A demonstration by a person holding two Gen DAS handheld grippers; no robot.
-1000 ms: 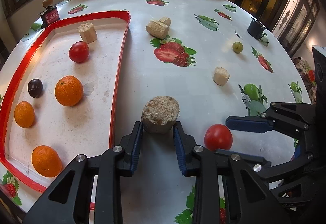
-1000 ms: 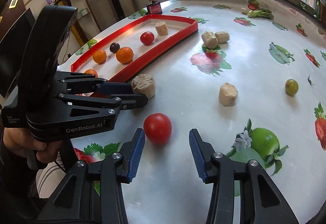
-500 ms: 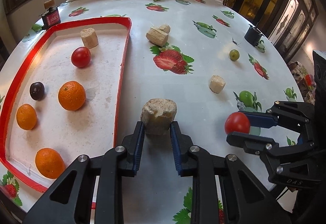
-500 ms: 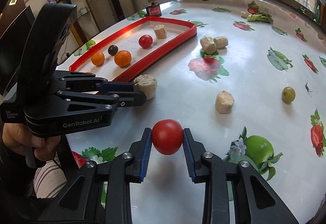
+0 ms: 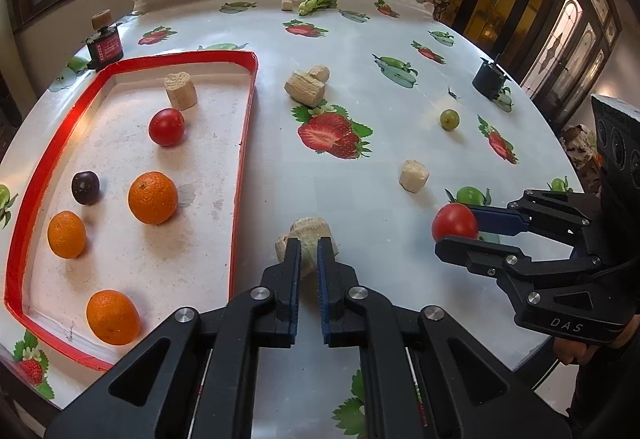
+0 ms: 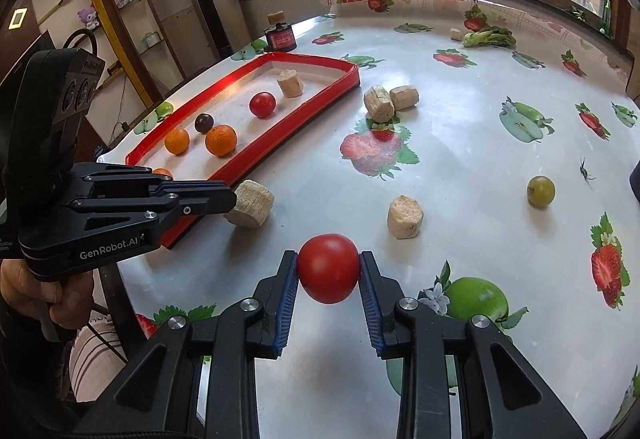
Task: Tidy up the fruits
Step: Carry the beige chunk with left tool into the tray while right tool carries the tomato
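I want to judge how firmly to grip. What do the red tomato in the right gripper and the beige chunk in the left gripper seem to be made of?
Red tomato: smooth, glossy skin with window glare; real or plastic, unclear. Beige chunk: matte, rough and fibrous, perhaps corn cob or dry foam.

hidden: beige chunk partly behind fingers | orange mostly hidden

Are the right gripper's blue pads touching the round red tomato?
Touching: the right wrist view shows both pads pressed against the round red tomato of the right gripper.
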